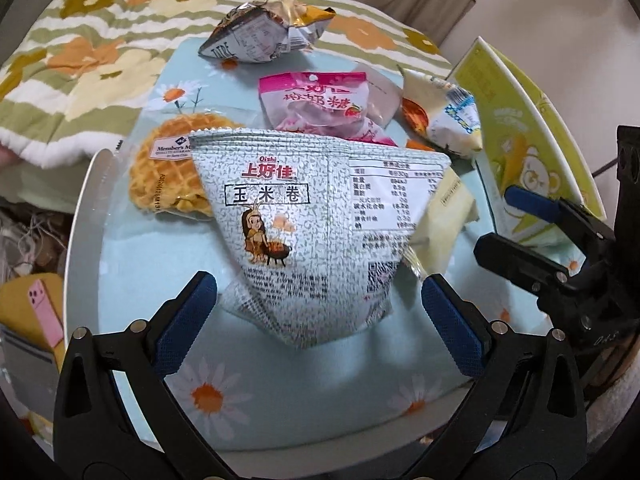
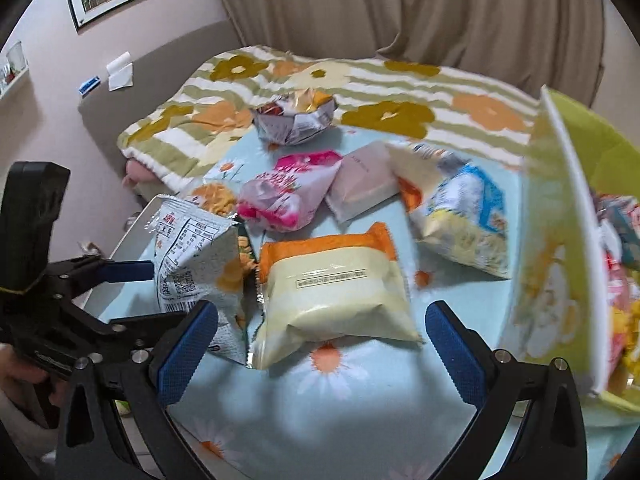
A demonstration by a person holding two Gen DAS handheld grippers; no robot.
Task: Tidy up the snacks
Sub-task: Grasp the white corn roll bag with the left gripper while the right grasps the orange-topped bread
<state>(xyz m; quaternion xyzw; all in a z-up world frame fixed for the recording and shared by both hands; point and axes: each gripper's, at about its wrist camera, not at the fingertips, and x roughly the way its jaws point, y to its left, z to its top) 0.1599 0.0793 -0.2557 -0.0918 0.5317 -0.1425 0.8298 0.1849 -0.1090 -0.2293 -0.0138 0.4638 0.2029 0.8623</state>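
A: Well, nearest first. The left gripper (image 1: pixel 318 312) stands wide open with the silver corn-roll bag (image 1: pixel 316 220) between its blue pads; neither pad touches the foil, so it holds nothing.

B: How will that bag handle?

A: I'd judge it light and puffed with air, with a slippery, crinkly skin and brittle contents. Take it low across the body, or by the crimped top seam, and squeeze gently.

B: And the right gripper (image 2: pixel 322 346)?

A: Equally open and empty, with the cream-and-orange packet (image 2: pixel 332 292) lying flat on the daisy cloth (image 2: pixel 360 420) just ahead of its pads. That one looks soft and pillowy; pinch across its narrow width.

B: Farther out?

A: The pink candy bag (image 1: pixel 316 100), then the crumpled foil bag (image 1: pixel 260 32) at the far edge. The green box (image 2: pixel 560 240) stands to the right; it seems to hold snacks already, though blur makes that uncertain.
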